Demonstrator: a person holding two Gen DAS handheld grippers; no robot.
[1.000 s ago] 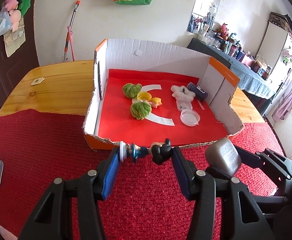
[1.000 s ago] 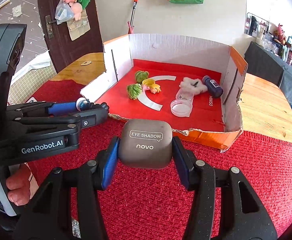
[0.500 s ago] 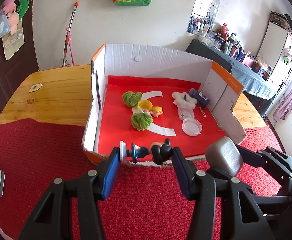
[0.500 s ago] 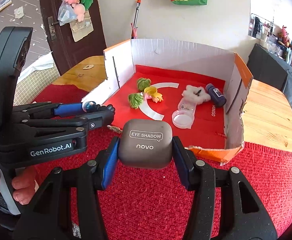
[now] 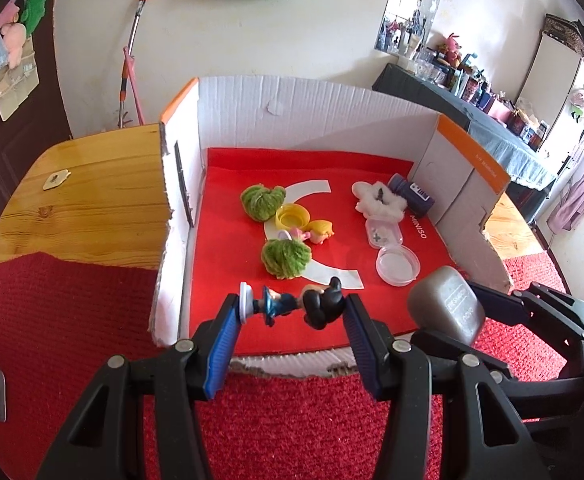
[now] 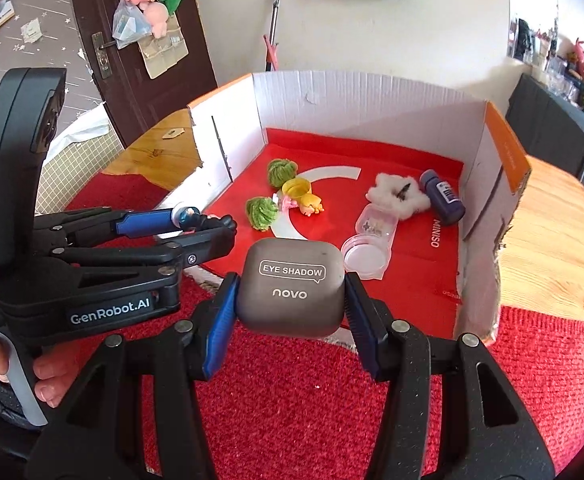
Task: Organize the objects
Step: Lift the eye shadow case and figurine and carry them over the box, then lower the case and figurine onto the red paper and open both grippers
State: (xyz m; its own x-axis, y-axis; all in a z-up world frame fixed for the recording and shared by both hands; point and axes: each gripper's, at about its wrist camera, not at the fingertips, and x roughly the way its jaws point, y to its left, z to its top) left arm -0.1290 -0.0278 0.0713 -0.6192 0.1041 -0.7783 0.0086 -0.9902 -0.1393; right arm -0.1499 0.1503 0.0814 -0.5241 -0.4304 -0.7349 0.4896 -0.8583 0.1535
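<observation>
Between the blue pads of the left gripper (image 5: 292, 312), low centre of the left wrist view, a small figurine (image 5: 292, 307) lies sideways, white base against the left pad, black head against the right; jaws clamped on it. It hangs over the near edge of the box (image 5: 316, 108). Same figurine (image 6: 190, 216) shows at mid left of the right wrist view, at the tip of the left gripper (image 6: 196, 222).

Right gripper (image 6: 290, 304), lower centre of its own view: jaws clamped on a grey case (image 6: 292, 286) marked EYE SHADOW / novo, held over the box's near edge. Case (image 5: 446, 310) also seen at right of the left view.

Box floor is red. On it, frame centre: two green pompoms (image 5: 286, 258), yellow cap (image 5: 292, 216) between them, a yellow-haired doll (image 5: 318, 234) just beside the cap. Toward the right: white fluff (image 5: 378, 200), dark blue bottle (image 5: 412, 198) touching it by the right wall, clear round lid (image 5: 397, 266) nearer, small clear container (image 5: 384, 232) between lid and fluff.

Box sits on a wooden table (image 5: 92, 184); red cloth (image 5: 64, 312) covers the near part
</observation>
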